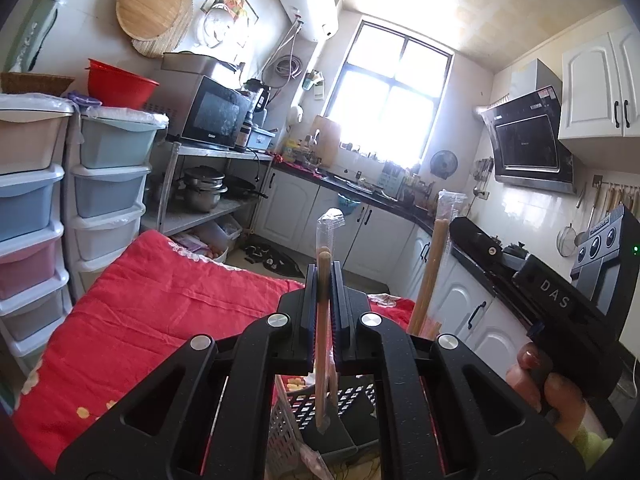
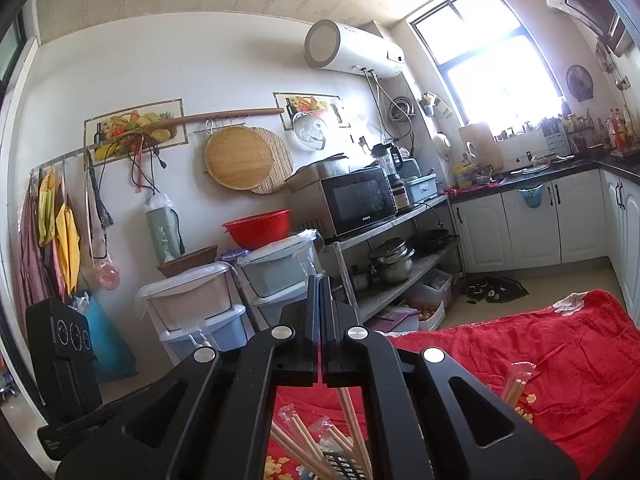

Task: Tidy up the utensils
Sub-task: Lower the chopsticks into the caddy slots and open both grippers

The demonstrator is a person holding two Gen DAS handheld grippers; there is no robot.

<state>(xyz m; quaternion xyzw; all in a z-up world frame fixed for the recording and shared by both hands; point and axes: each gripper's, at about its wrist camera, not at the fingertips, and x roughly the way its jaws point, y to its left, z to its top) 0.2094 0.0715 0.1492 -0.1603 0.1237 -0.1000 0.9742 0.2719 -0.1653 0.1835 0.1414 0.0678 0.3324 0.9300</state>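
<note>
left hand-held gripper [image 1: 325,280]: 1 wrapped chopstick pair [image 1: 322,320] | right hand-held gripper [image 2: 321,292]: closed

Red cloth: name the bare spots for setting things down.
The red floral cloth lies bare from the stacked plastic drawers across to the left gripper. Crowded: the grey slotted basket below it, and the wrapped wooden chopsticks under the right gripper.
</note>
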